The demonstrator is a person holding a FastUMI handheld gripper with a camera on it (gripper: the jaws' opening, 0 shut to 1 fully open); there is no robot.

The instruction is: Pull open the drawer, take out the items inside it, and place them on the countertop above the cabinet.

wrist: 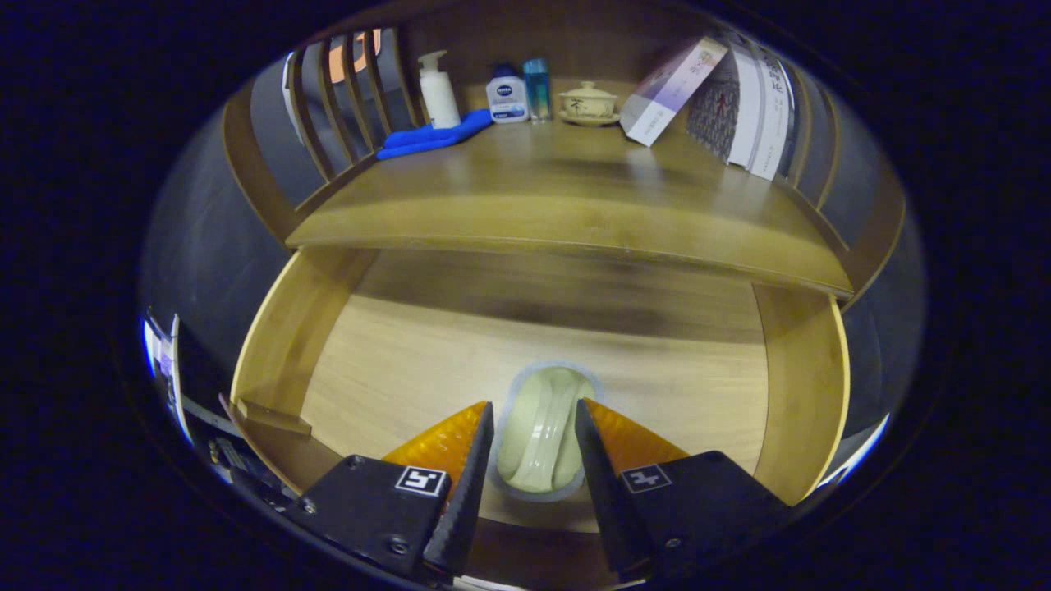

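In drawer (788, 361), gripper (535, 414) astride packet (542, 431)

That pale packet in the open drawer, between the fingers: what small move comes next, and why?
Probably close the fingers and lift. The packet lies on the drawer floor between them, seemingly not yet squeezed, and the countertop above has bare space for it.

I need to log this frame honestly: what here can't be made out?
- Pale packet between the claw fingers: contents unclear; whether both fingers press it, cannot tell.
- Drawer back: shadowed under the countertop.
- Bottles' and books' print: too small.
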